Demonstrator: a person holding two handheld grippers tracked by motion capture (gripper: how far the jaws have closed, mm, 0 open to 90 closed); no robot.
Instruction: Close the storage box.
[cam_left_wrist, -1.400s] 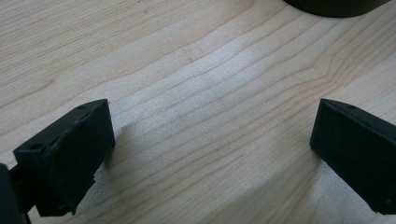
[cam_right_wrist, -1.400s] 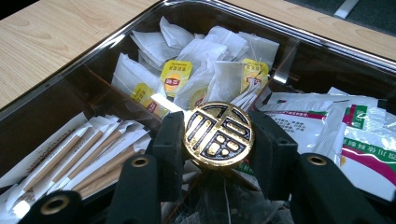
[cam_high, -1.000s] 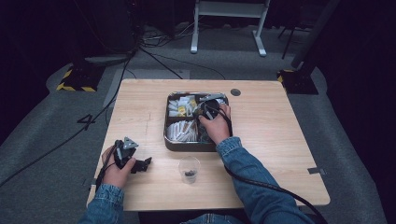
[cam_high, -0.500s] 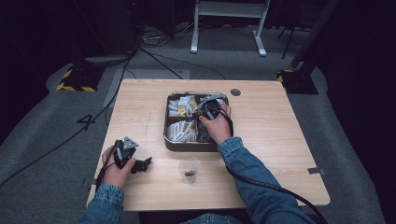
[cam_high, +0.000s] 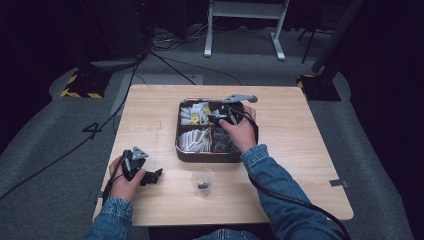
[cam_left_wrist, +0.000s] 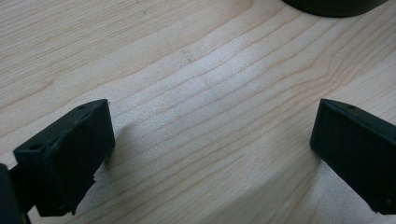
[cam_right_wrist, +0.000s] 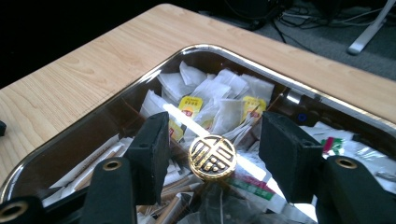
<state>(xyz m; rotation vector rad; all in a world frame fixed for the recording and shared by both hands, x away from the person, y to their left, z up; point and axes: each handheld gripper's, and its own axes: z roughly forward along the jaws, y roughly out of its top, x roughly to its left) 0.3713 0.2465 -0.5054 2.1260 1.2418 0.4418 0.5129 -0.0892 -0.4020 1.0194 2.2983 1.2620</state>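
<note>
A dark metal tin (cam_high: 205, 156) with compartments of tea bags (cam_high: 195, 114) and paper sachets stands mid-table. My right gripper (cam_high: 226, 116) hovers over its far right part. In the right gripper view a round gold knob (cam_right_wrist: 212, 157) sits between the jaws of the right gripper (cam_right_wrist: 215, 135), which have just been opening; the pads stand clear of it on both sides. A streak of glare suggests the knob sits on a clear lid. My left gripper (cam_high: 152, 176) rests open on the wood at the near left, with only bare table (cam_left_wrist: 210, 93) between its jaws (cam_left_wrist: 210, 130).
A small clear cup (cam_high: 202, 181) with something dark at its bottom stands in front of the tin. The tin's shiny rim (cam_right_wrist: 261, 70) curves round the tea bags (cam_right_wrist: 205, 100). Cables and a white stand's feet (cam_high: 245, 30) lie on the floor beyond the table.
My right gripper has lifted a little over the tin, and its grey top plate has shifted toward the far edge. The left hand has stayed where it was.
</note>
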